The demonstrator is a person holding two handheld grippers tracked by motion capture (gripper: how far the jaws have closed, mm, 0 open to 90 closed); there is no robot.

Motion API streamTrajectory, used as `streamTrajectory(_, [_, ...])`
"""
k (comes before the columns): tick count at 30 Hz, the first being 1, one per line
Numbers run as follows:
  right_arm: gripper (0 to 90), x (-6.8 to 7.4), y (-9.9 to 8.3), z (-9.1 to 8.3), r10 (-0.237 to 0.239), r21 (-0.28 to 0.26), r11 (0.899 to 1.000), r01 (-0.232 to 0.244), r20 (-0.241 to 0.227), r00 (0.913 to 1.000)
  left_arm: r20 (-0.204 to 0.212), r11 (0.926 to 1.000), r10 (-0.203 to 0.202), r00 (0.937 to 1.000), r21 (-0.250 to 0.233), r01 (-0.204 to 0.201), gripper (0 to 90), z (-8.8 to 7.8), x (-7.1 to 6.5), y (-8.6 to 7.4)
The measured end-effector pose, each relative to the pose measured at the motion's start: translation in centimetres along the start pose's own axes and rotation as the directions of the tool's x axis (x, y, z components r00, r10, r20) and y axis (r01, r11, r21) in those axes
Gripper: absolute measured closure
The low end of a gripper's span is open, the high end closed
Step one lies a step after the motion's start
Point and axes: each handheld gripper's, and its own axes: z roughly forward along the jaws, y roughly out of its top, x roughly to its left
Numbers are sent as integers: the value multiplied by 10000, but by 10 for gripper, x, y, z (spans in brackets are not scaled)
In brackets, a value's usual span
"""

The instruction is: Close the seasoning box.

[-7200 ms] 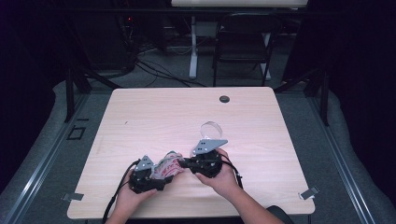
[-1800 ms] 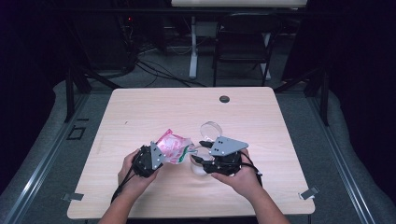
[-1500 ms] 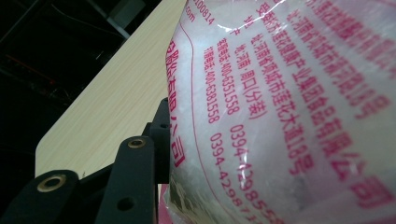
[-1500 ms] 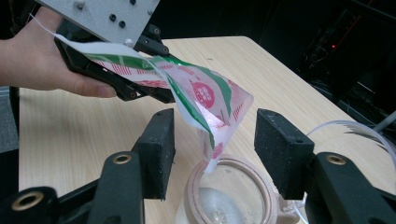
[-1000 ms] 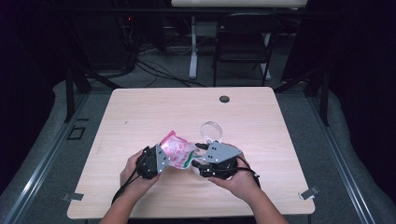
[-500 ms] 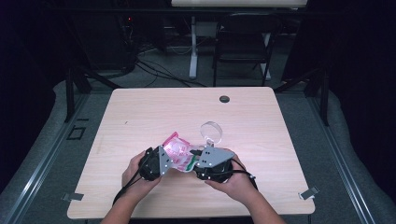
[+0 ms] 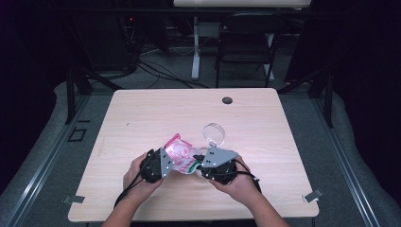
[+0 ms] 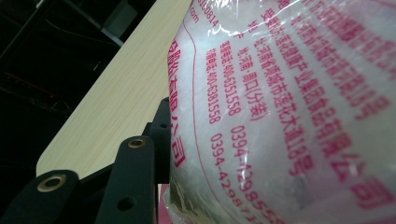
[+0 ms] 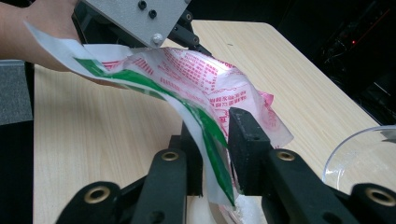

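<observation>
A clear plastic bag [image 7: 178, 152] with pink print, a green and white edge and white grains inside is held up over the table's near middle, between my two grippers. My left gripper [image 7: 171, 163] is shut on its left side; in the left gripper view the bag [image 8: 289, 107] presses against the black fingers [image 8: 140, 177]. My right gripper [image 7: 196, 165] has just been closing its jaws. In the right gripper view the bag's green edge [image 9: 212, 140] hangs between the jaws of my right gripper [image 9: 215, 154], and both pads touch it.
A clear round bowl [image 7: 215, 134] stands on the wooden table [image 7: 156, 113] just behind my right gripper, also at the right edge [image 9: 359, 158]. A small black disc [image 7: 227, 100] sits at the far edge. A chair [image 7: 246, 47] stands beyond the table.
The right gripper came in leftward from beside the bowl to the bag's right edge. Over the last second both hands stayed put while the right jaws drew in around the edge.
</observation>
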Motion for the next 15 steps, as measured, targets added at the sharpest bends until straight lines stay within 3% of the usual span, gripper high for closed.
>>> streamTrajectory(10, [867,0,-1,-1,265,94,9996,-264,-52,9996,-18,10000,-8,10000,6,8,605,1,0,0])
streamTrajectory(15, [899,-1,-2,0,670,39,9977,-670,-158,9976,-79,10000,44,10000,24,-44,605,1,0,0])
